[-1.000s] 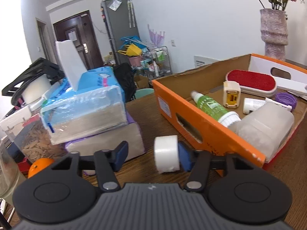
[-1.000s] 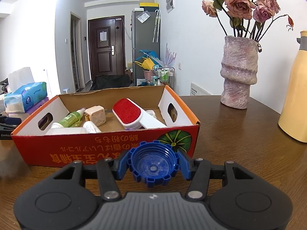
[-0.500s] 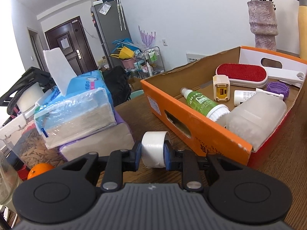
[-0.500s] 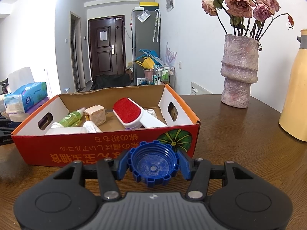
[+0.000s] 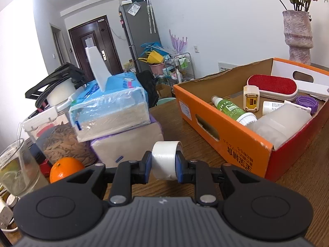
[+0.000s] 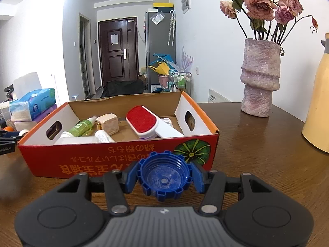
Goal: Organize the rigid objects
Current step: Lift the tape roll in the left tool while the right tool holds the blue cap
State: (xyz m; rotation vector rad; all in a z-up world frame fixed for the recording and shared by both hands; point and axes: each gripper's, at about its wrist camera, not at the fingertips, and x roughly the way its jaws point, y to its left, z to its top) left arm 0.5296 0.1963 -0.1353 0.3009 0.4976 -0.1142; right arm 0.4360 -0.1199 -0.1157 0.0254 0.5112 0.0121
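Note:
My left gripper (image 5: 163, 167) is shut on a white tape roll (image 5: 164, 159), held above the wooden table left of the orange cardboard box (image 5: 222, 129). My right gripper (image 6: 164, 180) is shut on a blue bottle cap (image 6: 163, 178), just in front of the box's red front wall (image 6: 115, 158). The box holds a red lint brush (image 6: 144, 120), a green spray bottle (image 6: 82, 126), a beige charger (image 6: 108, 123), a white bottle (image 5: 275, 121) and a purple cap (image 5: 306, 100).
Stacked tissue packs (image 5: 111, 111) stand left of the box, with an orange (image 5: 65, 168), a glass (image 5: 14, 170) and a seed jar (image 5: 61, 144) beside them. A pink vase (image 6: 260, 78) and a yellow jug (image 6: 318, 107) stand to the right on the table (image 6: 257, 144).
My left gripper closed on the tape roll and lifted it slightly, with the view tilting. My right gripper stayed still with the blue cap.

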